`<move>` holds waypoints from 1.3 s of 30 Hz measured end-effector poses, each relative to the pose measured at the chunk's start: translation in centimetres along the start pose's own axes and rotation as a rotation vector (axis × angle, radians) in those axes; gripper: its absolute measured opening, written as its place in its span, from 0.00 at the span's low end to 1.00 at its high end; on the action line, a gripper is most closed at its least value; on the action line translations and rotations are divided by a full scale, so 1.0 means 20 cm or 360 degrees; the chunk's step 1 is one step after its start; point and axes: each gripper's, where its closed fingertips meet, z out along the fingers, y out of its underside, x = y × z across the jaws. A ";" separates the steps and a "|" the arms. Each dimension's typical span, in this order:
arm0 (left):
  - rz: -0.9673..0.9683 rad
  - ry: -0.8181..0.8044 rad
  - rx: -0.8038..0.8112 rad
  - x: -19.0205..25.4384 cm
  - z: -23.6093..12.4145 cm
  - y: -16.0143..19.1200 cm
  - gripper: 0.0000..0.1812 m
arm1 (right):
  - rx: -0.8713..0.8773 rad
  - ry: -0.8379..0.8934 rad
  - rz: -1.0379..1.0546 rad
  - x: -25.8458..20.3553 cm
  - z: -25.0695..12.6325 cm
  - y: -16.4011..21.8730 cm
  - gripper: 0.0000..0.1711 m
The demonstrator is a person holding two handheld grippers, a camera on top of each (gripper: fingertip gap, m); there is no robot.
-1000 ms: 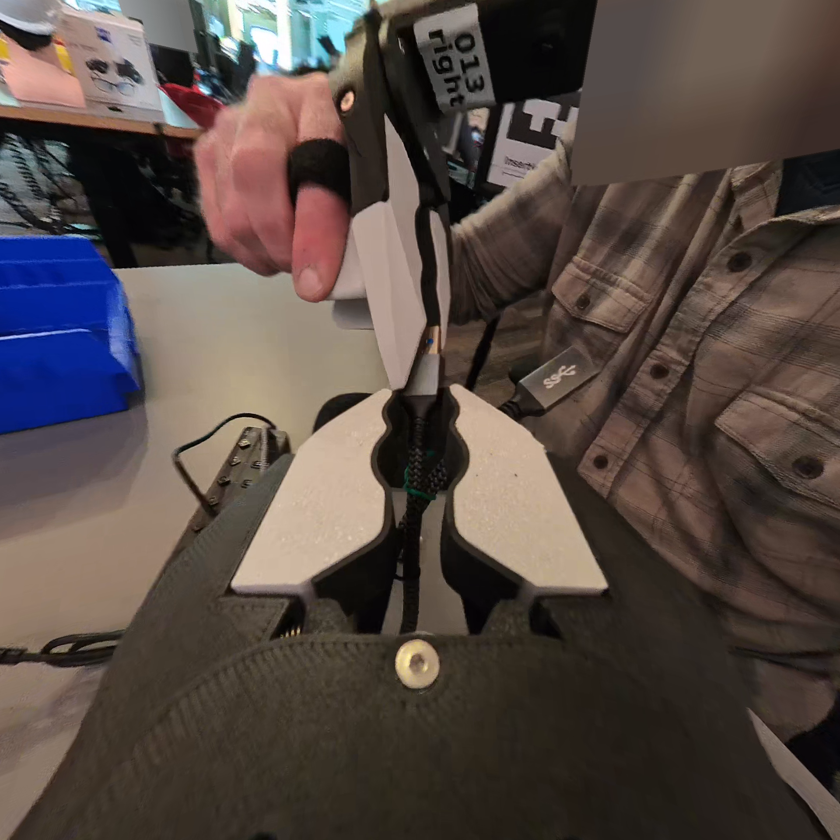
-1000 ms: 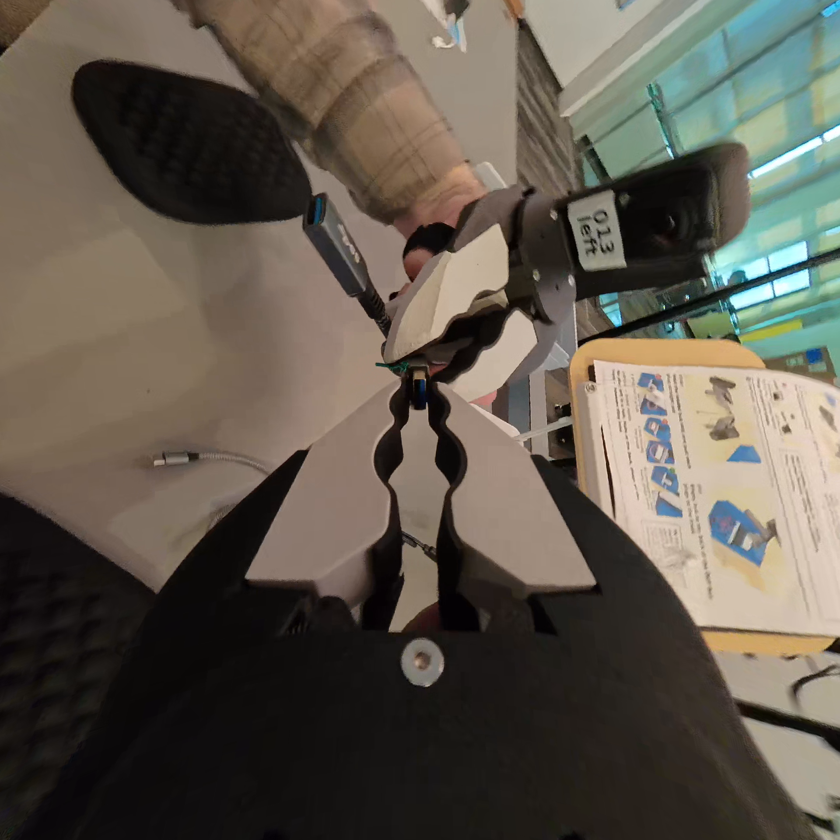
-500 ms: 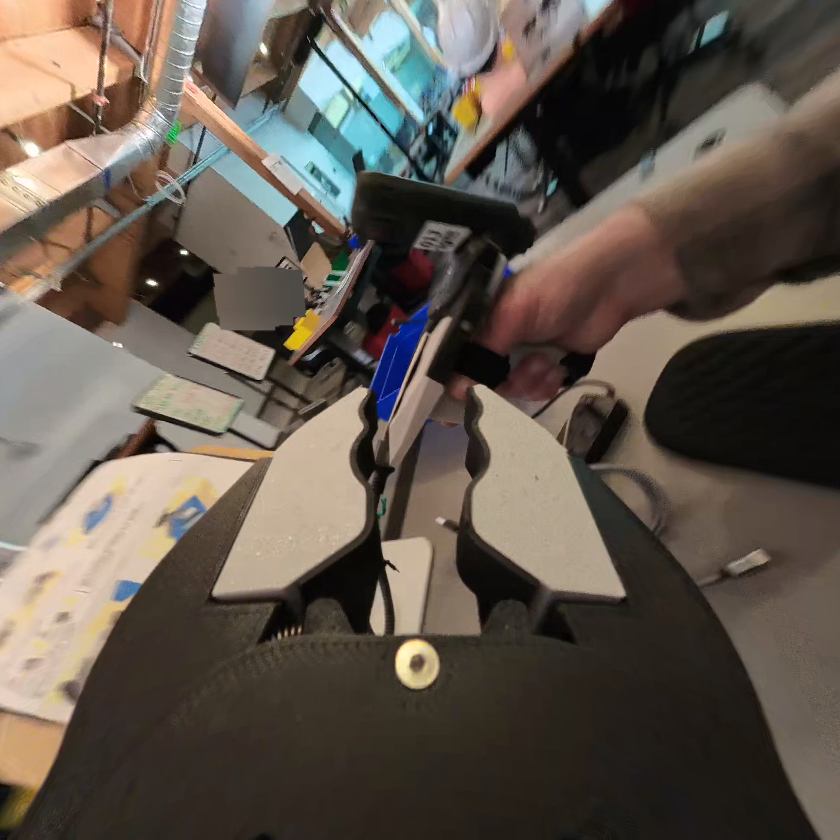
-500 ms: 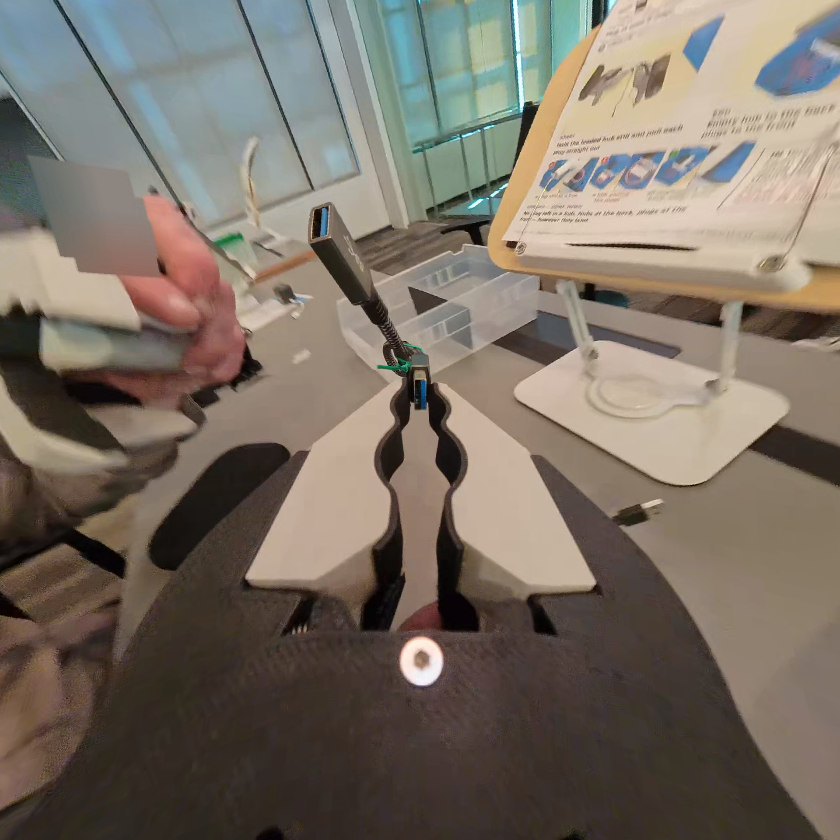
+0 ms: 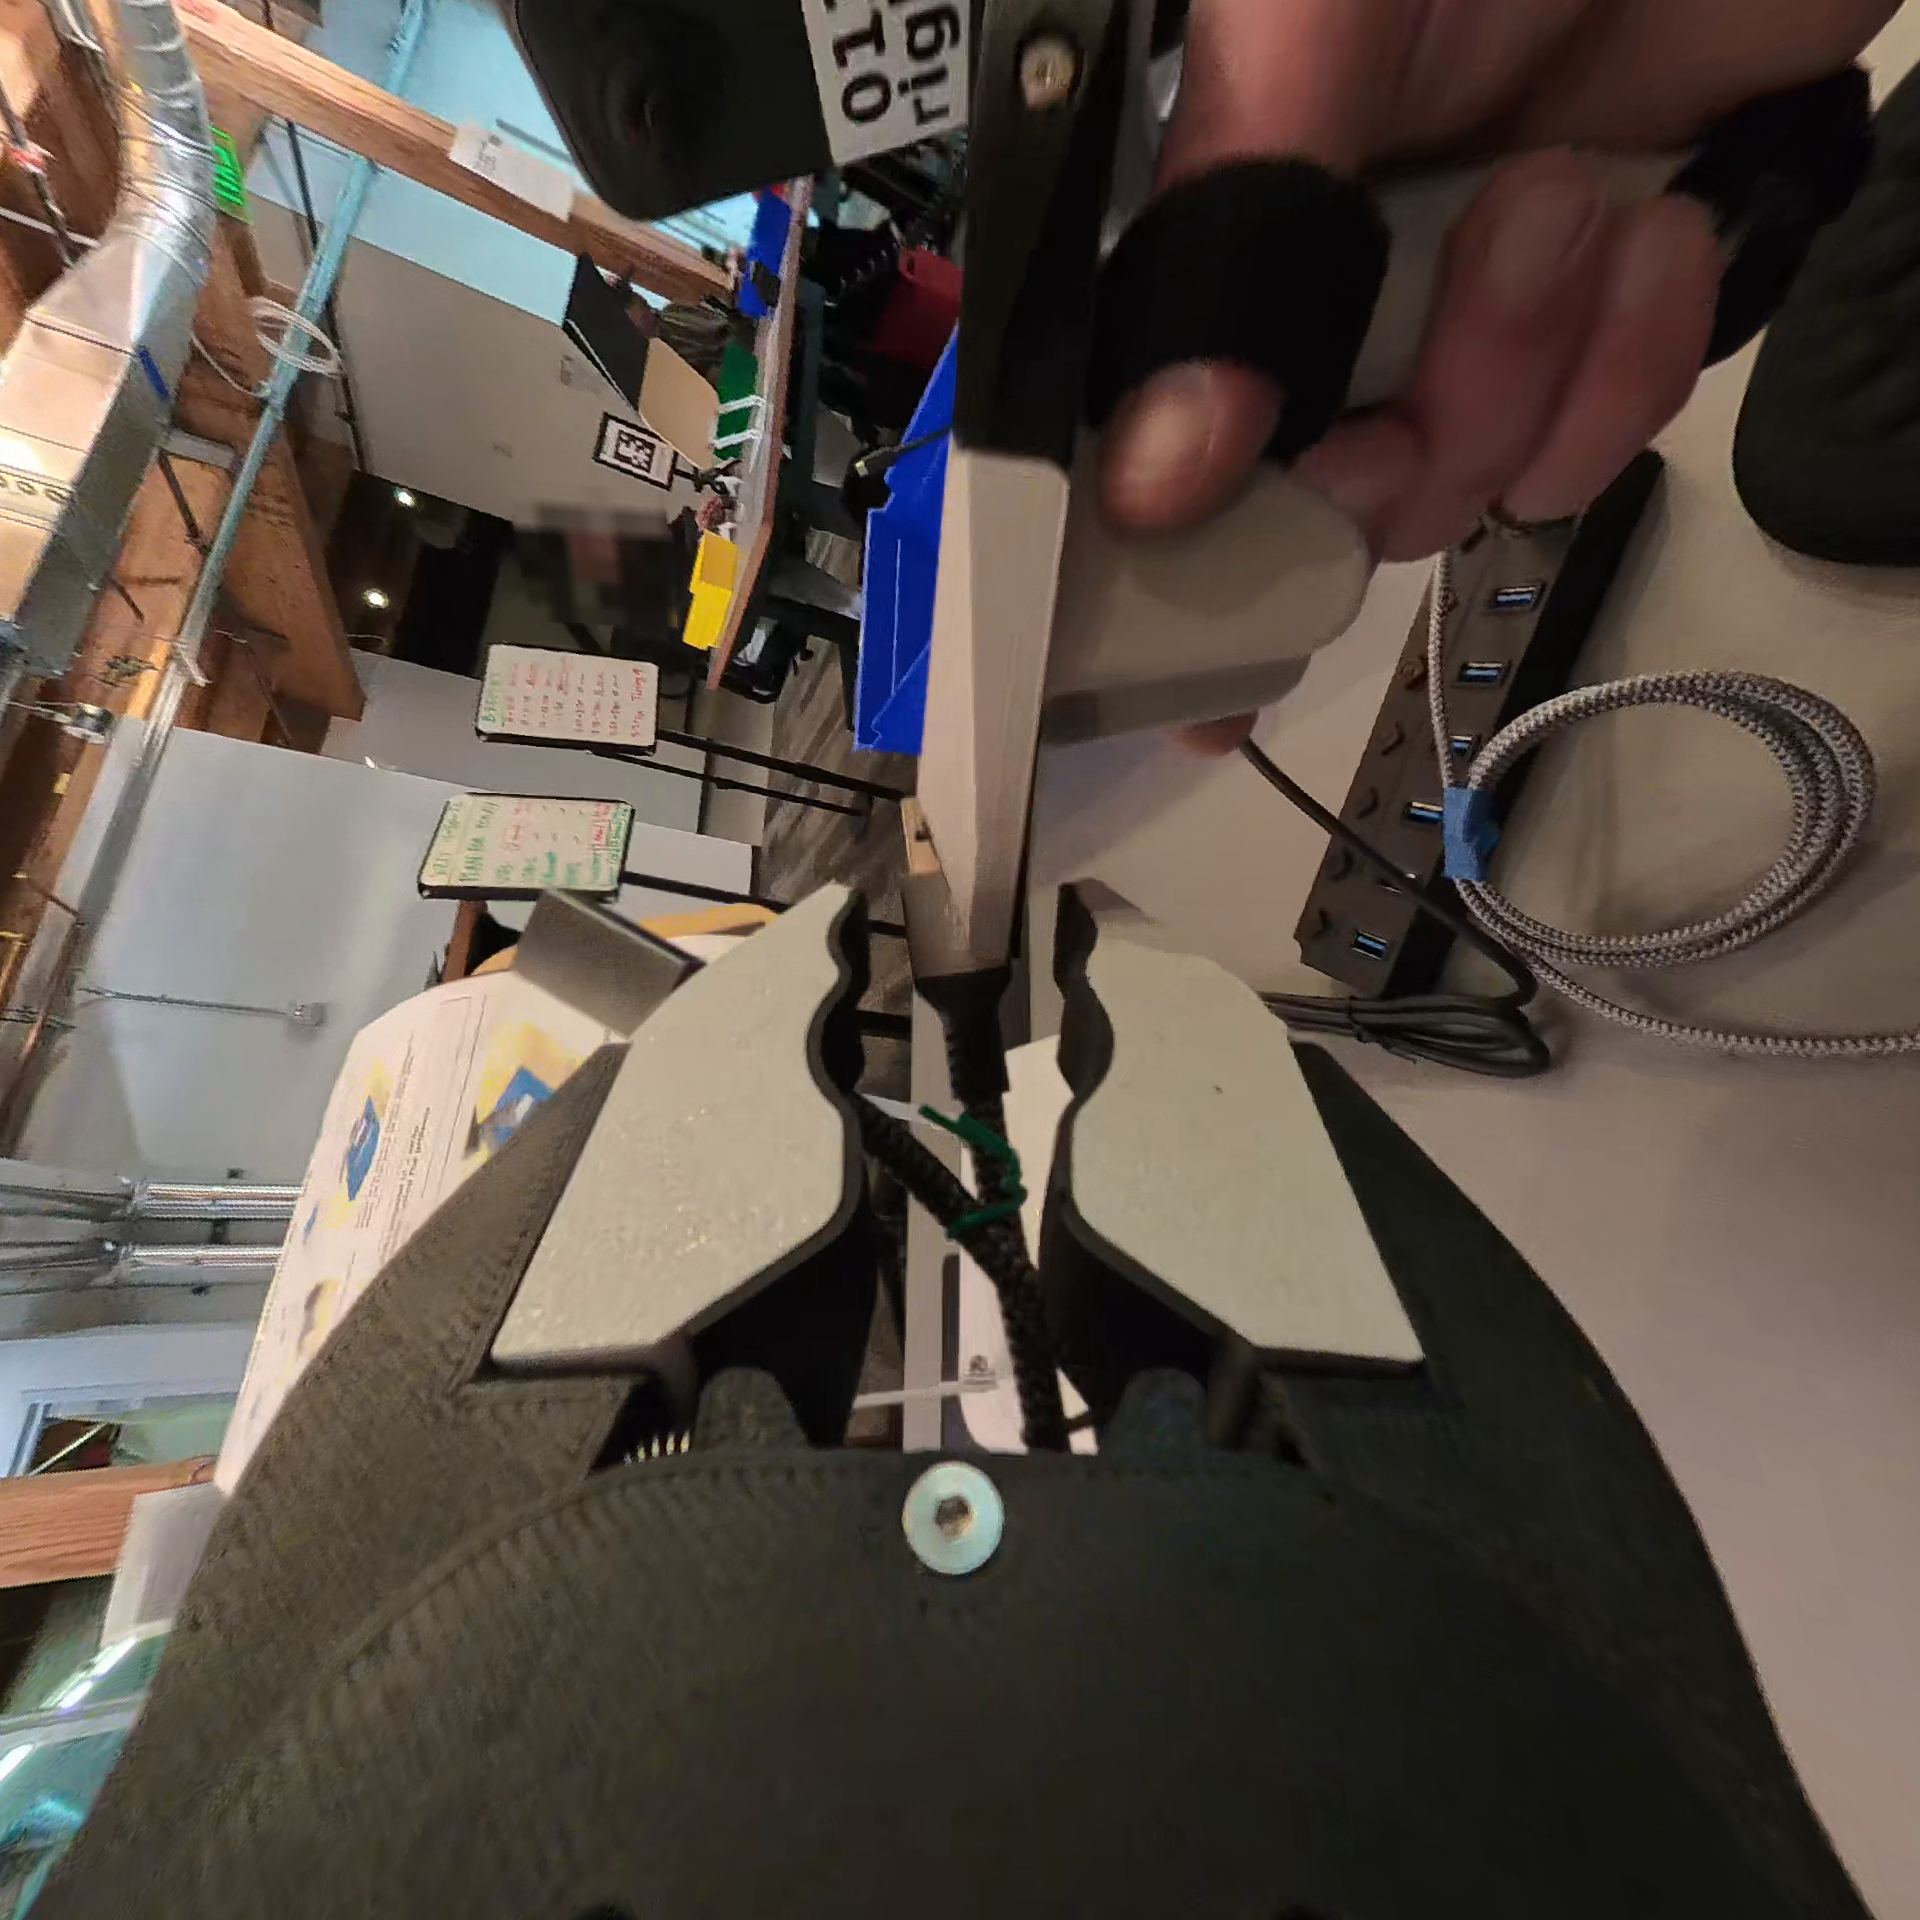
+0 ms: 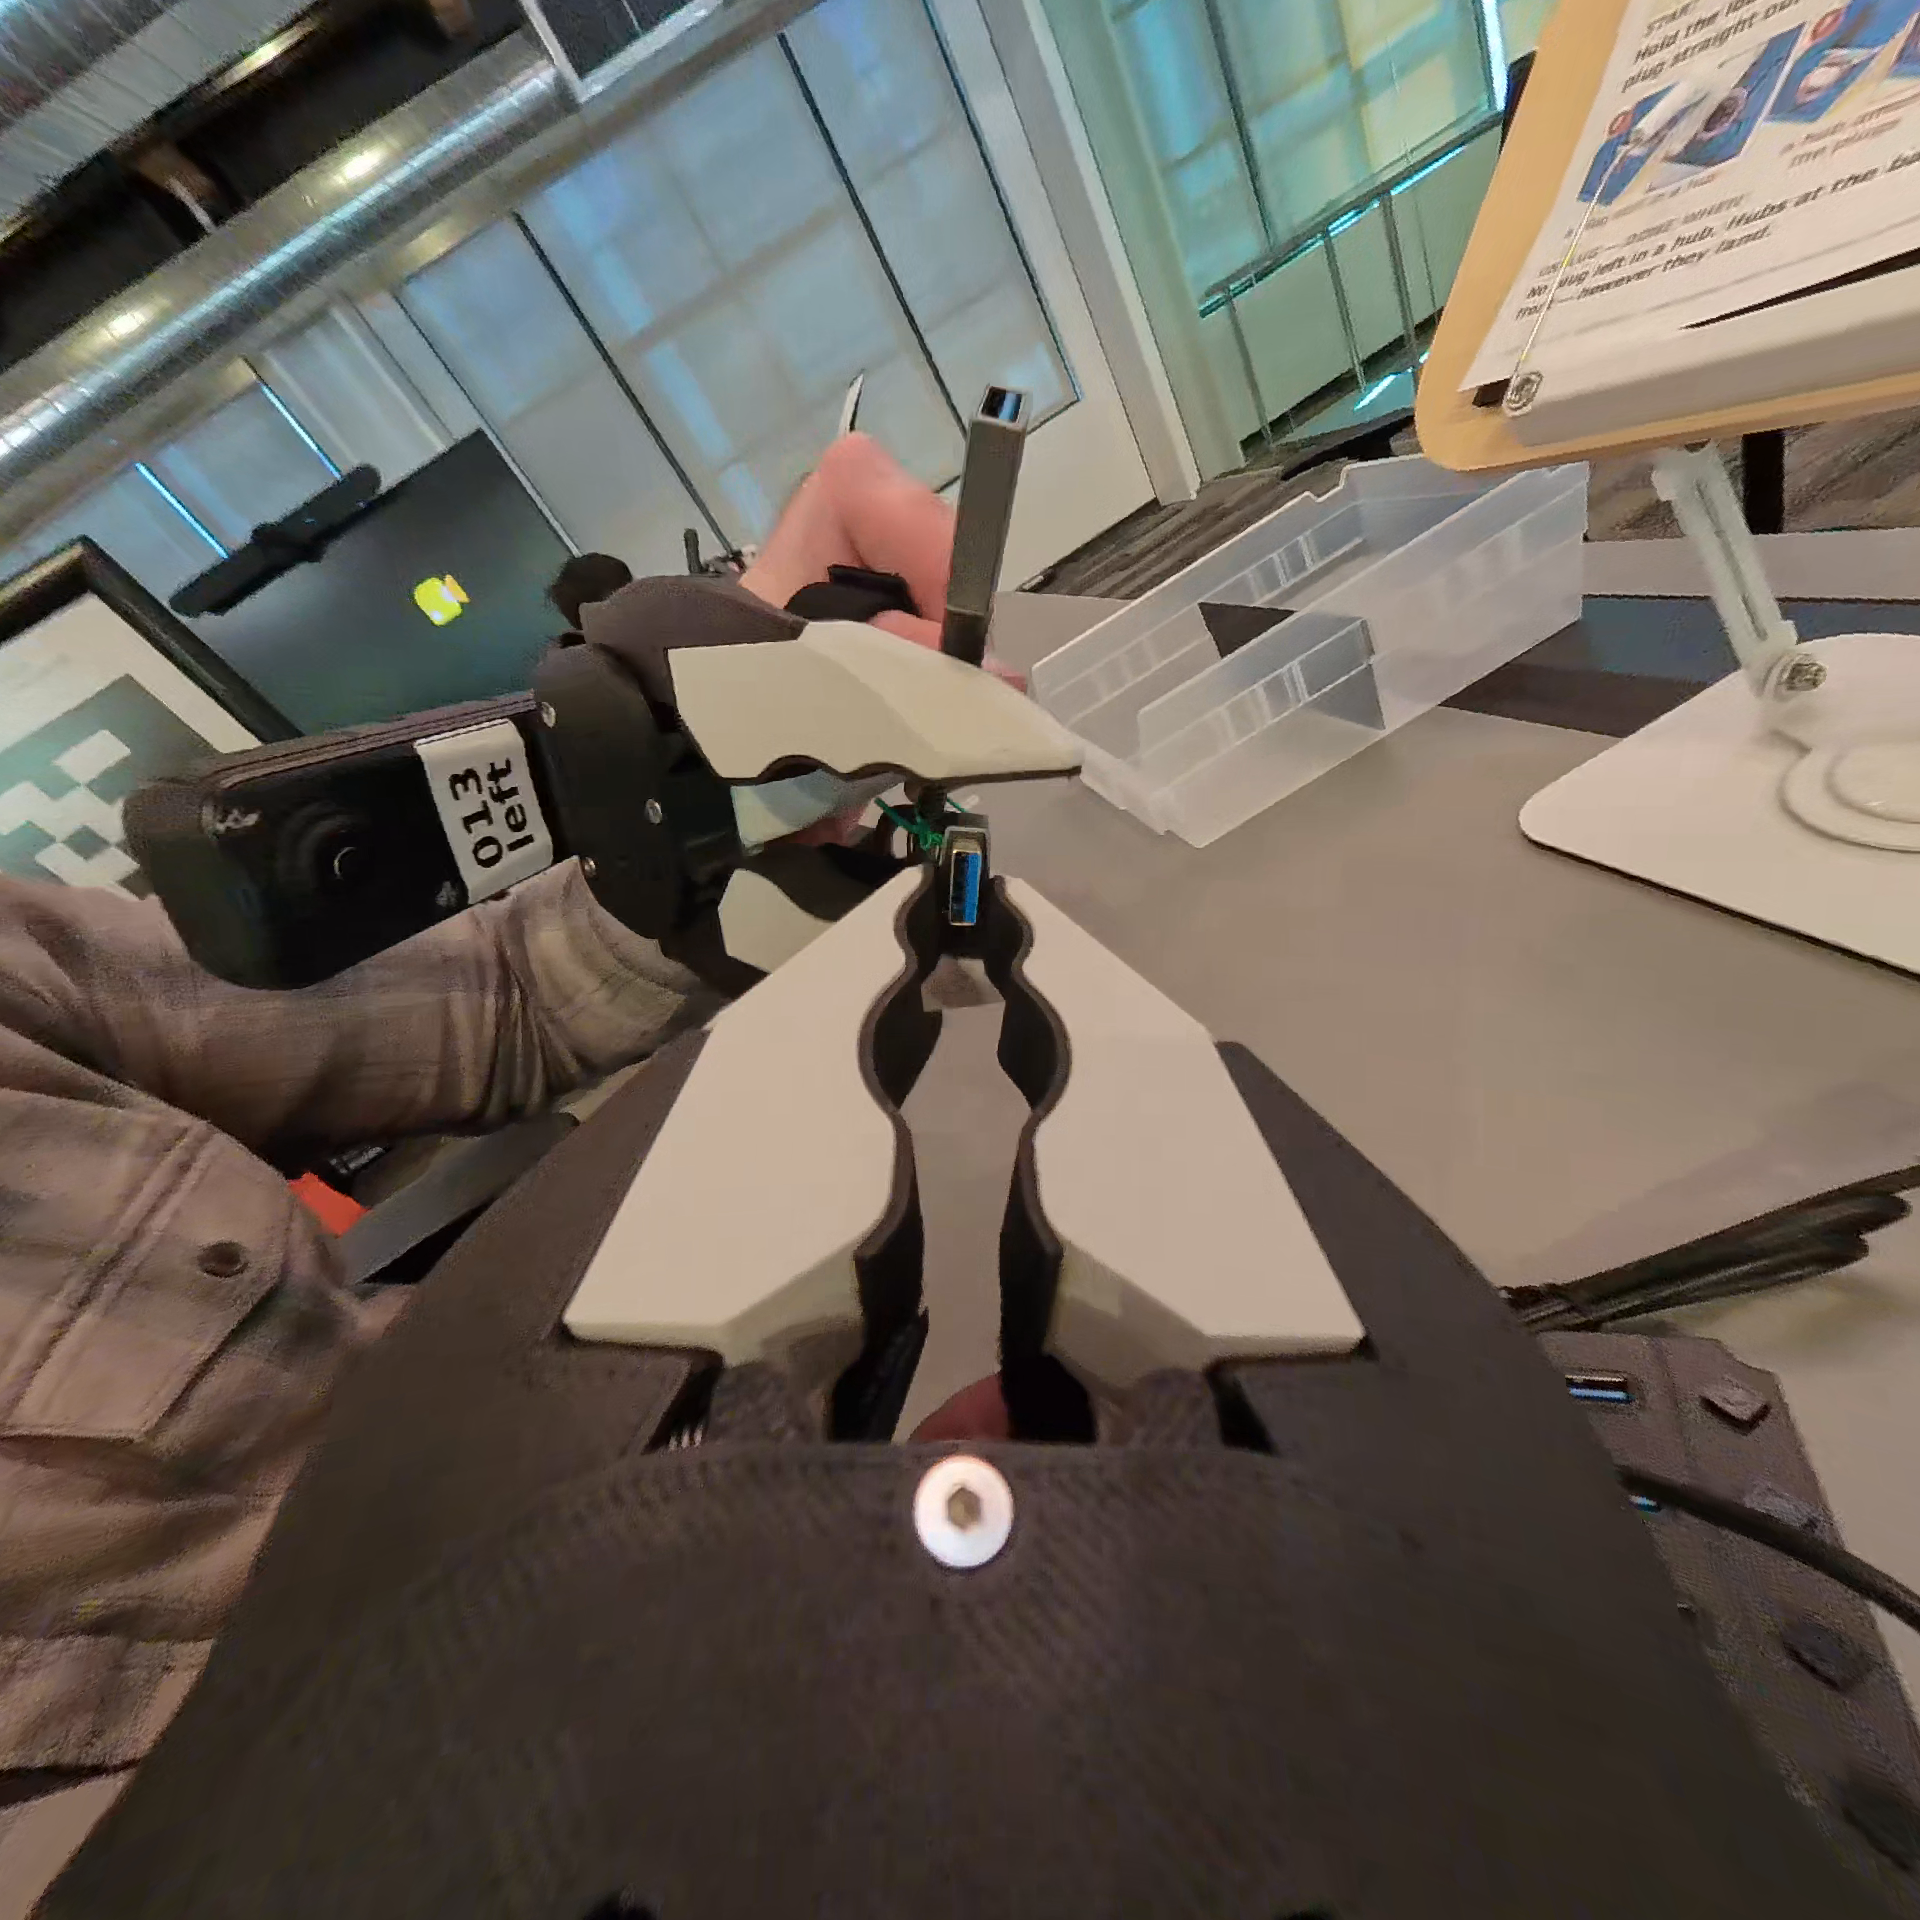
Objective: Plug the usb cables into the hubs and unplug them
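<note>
Your wrist views face each other at close range, left one seemingly rolled sideways; both share the braided cable.

Beyond the jaws in the right wrist view, tall glass windows glow pale blue under a silver duct. The grey tabletop spreads ahead and right. Left of the jaws in the left wrist view stand wooden beams and a white wall.

Lab workshop: exposed ducting, blue bins, whiteboards.
</note>
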 end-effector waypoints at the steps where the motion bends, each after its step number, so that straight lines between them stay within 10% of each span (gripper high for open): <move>1: -0.0005 0.0000 0.0006 -0.01 0.00 0.00 0.17 | 0.0009 -0.0015 0.0020 -0.01 0.00 0.00 0.03; 25: -0.0541 0.0430 0.0267 0.03 -0.07 -0.03 0.09 | 0.0344 -0.0278 0.0334 -0.04 -0.04 -0.03 0.13; 39: -0.1430 0.1131 0.0289 0.05 -0.13 -0.09 0.09 | -0.0692 0.0971 -0.2973 -0.03 -0.09 -0.08 0.16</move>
